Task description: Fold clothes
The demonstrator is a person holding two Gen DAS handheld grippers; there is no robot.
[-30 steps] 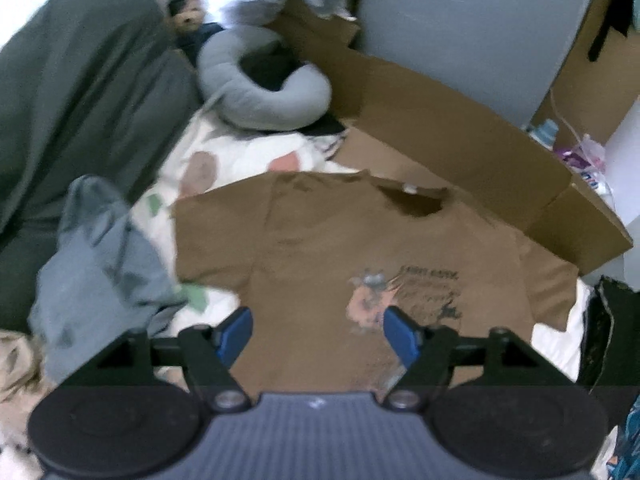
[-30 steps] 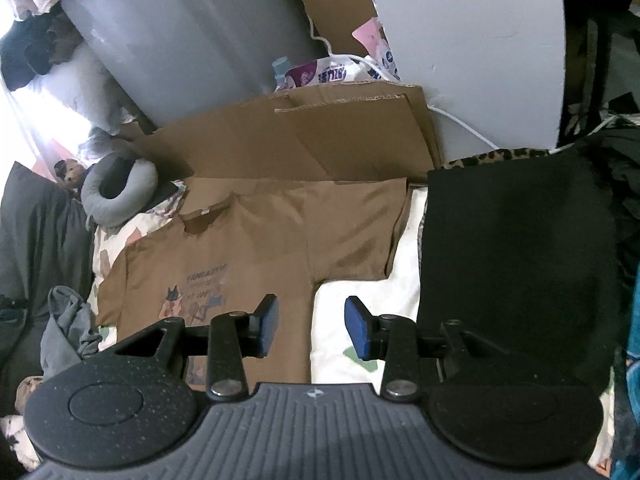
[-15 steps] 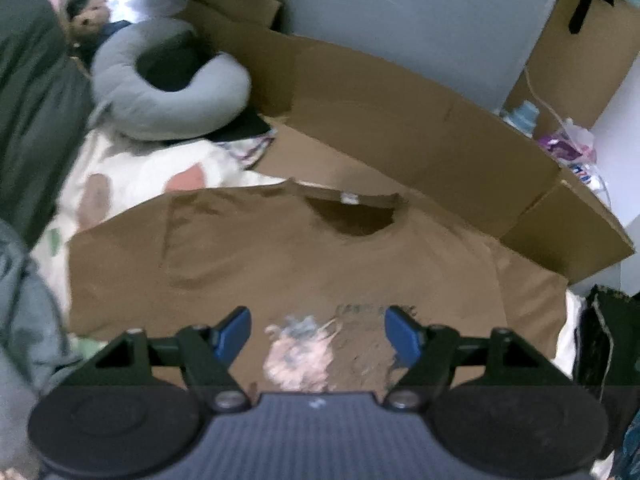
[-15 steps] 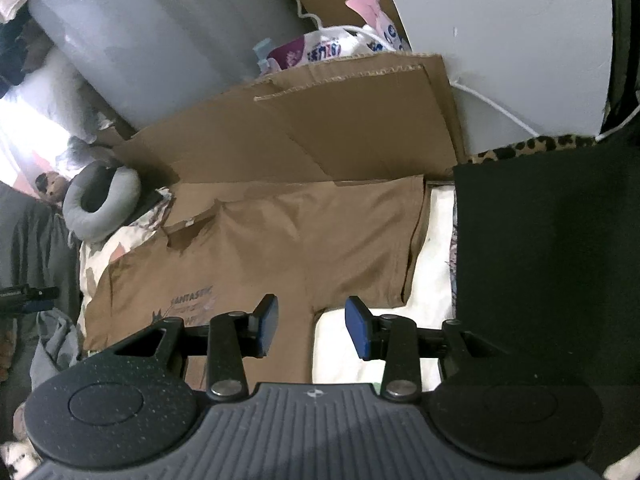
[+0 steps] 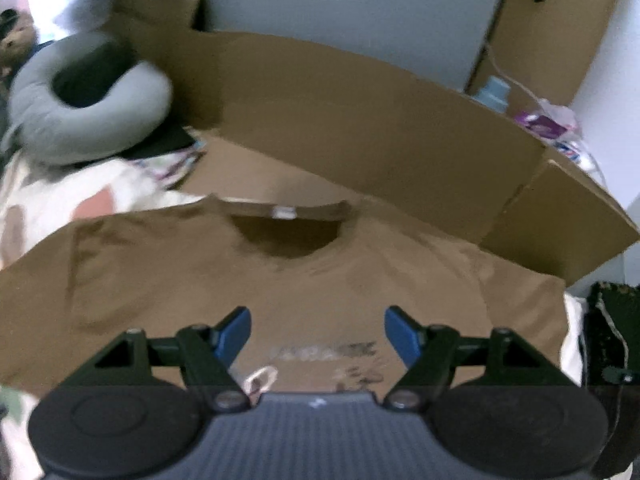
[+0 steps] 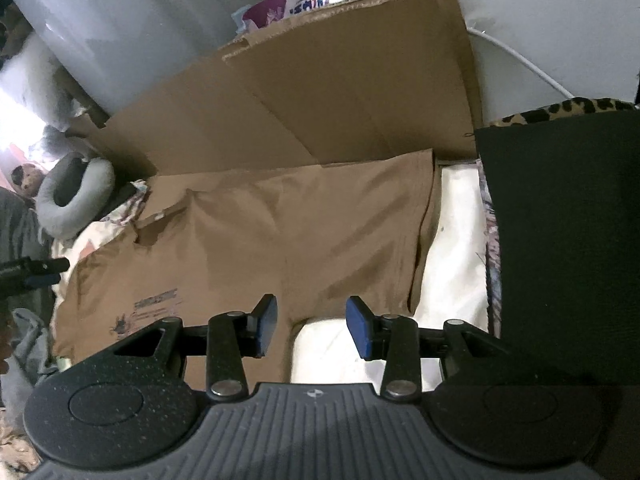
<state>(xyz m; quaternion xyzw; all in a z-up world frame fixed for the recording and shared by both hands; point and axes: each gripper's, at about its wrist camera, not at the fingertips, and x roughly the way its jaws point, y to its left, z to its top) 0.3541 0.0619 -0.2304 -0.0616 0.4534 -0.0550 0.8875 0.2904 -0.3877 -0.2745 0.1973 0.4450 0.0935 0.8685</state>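
A brown T-shirt [image 5: 320, 280] with a chest print lies spread flat on a white bedsheet, its neckline [image 5: 286, 236] toward the cardboard at the back. My left gripper [image 5: 318, 332] hovers over the chest, just above the print, jaws wide open with nothing between them. In the right wrist view the same T-shirt [image 6: 248, 240] shows with its right sleeve [image 6: 360, 232] stretched out. My right gripper [image 6: 312, 320] hangs over the sleeve's lower edge near the armpit, jaws partly open and empty. The other gripper's tip [image 6: 32, 270] peeks in at the left edge.
Flattened cardboard [image 5: 360, 120] leans against the wall behind the shirt. A grey neck pillow [image 5: 80, 112] lies at the back left. A black cloth [image 6: 568, 240] over a leopard-print piece borders the shirt on the right. A grey garment [image 6: 24, 344] lies at the left.
Both grippers have come down and forward toward the T-shirt, which now fills more of each view. The left view has shifted from the print up toward the neckline. Jaw openings look the same.
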